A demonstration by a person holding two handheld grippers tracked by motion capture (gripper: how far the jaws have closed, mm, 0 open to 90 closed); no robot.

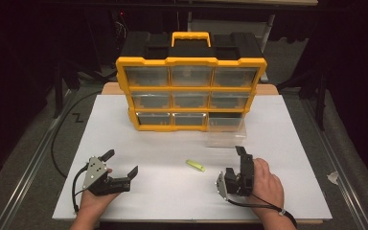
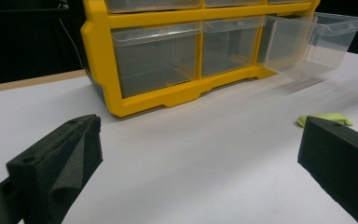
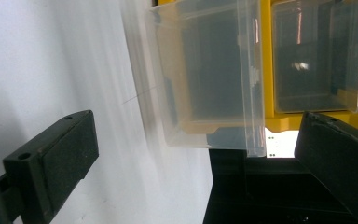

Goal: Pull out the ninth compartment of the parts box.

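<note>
A yellow organizer (image 1: 190, 62) with clear drawers stands upright at the back of the white board (image 1: 124, 120). Its bottom-right drawer (image 1: 226, 133) is pulled out over the board; it also appears as the clear drawer (image 2: 317, 42) and up close as the drawer (image 3: 205, 70). A small yellow-green piece (image 1: 195, 165) lies on the board between the hands, seen too as the green piece (image 2: 325, 119). My left gripper (image 1: 120, 163) rests low at the front left, open and empty. My right gripper (image 1: 237, 160), rolled on its side, is open and empty just short of the pulled-out drawer.
The organizer has a black top with a yellow carry handle (image 1: 190, 37). The board's front edge (image 1: 182, 219) lies right by both hands. Dark floor and black stands surround the table, and a cable (image 1: 57, 143) runs along the left.
</note>
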